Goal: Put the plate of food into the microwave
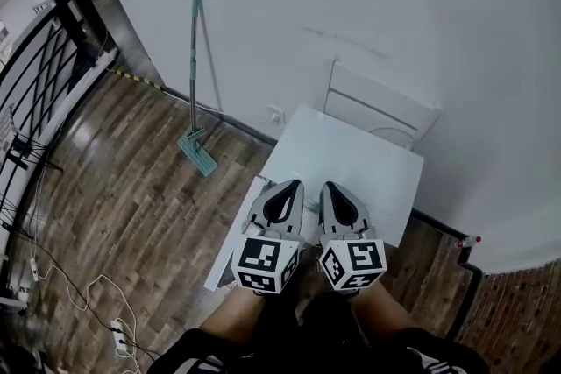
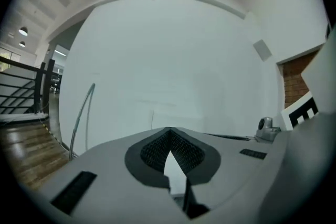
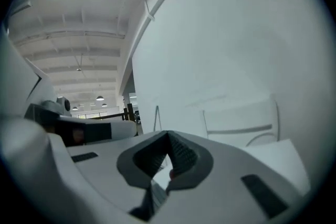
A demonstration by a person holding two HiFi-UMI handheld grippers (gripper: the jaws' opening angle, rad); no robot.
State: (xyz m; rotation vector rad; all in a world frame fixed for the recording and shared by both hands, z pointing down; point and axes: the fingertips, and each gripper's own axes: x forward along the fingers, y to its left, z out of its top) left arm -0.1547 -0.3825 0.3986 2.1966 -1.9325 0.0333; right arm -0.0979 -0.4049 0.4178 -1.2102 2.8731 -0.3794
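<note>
Closest to me, my left gripper [image 1: 294, 185] and right gripper [image 1: 330, 187] sit side by side, both with jaws closed on nothing, pointing out over the bare white desk [image 1: 351, 158]. Behind the desk a white chair [image 1: 379, 105] stands against the wall. Further left, a mop [image 1: 195, 92] leans on the wall above the wooden floor [image 1: 131, 179]. None of my views shows the plate of food or the microwave.

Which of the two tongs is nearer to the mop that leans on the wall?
The left tongs. In the head view it lies on the side of the mop, while the right tongs sits beyond it, farther away.
</note>
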